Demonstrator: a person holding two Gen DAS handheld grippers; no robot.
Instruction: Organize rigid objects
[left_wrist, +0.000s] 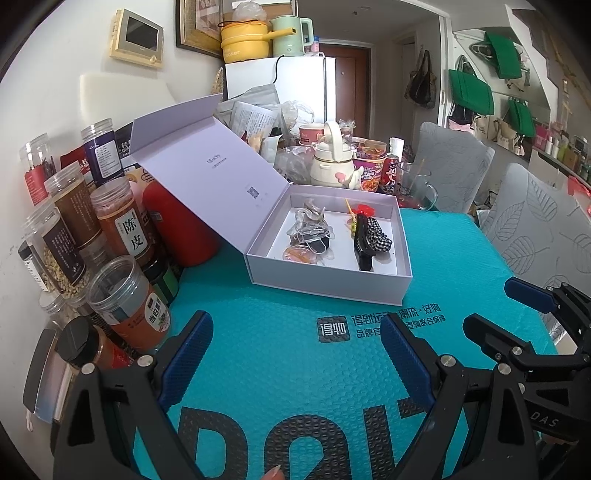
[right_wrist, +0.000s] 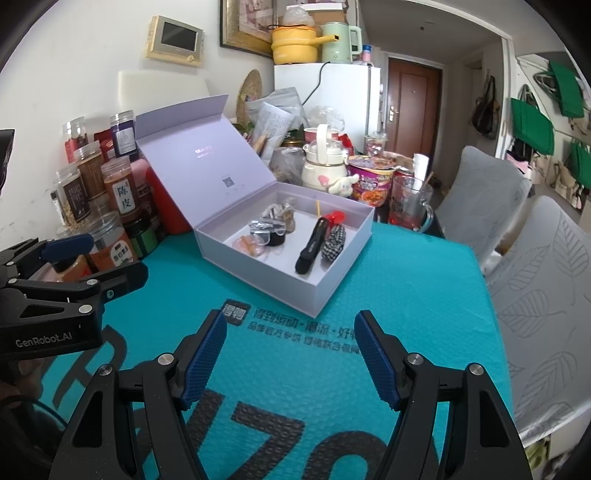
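Left wrist view, going left to right: crowding the left edge, spice jars (left_wrist: 110, 236), packed against a red canister (left_wrist: 181, 229). Leaning back over them, the raised lid (left_wrist: 207, 170) of the lavender box (left_wrist: 325, 284). Lying inside the box tray, well apart in 2 groups: clear hair clips (left_wrist: 310, 230) toward its left, a black claw clip (left_wrist: 364, 243) and a checked bow (left_wrist: 378, 236) toward its right. Hovering low over the teal mat (left_wrist: 295, 369) with jaws spread wide and holding nothing, the left gripper (left_wrist: 295, 343). Showing at the far right with jaws also apart and empty, the right gripper (left_wrist: 495, 306).

Right wrist view, confirming the same layout: left gripper (right_wrist: 107, 256) at the left edge, box (right_wrist: 314, 291) ahead at centre, right gripper (right_wrist: 291, 354) spread over the mat and gripping nothing.

Judging the step: seemingly waiting between moves, with items already lying in the tray and nothing loose showing on the mat. Not telling from here whether sorting is finishing or just starting. Next move probably calling for either closing the lid, needing 1 gripper reaching behind its top edge and swinging it forward, or reaching down over the front wall to lift a clip.

Standing in the way: the jars and canister just behind the lid, a white teapot (left_wrist: 332, 162), noodle cups (left_wrist: 369, 162) and a glass mug (left_wrist: 413, 188) close beyond the box's far side.
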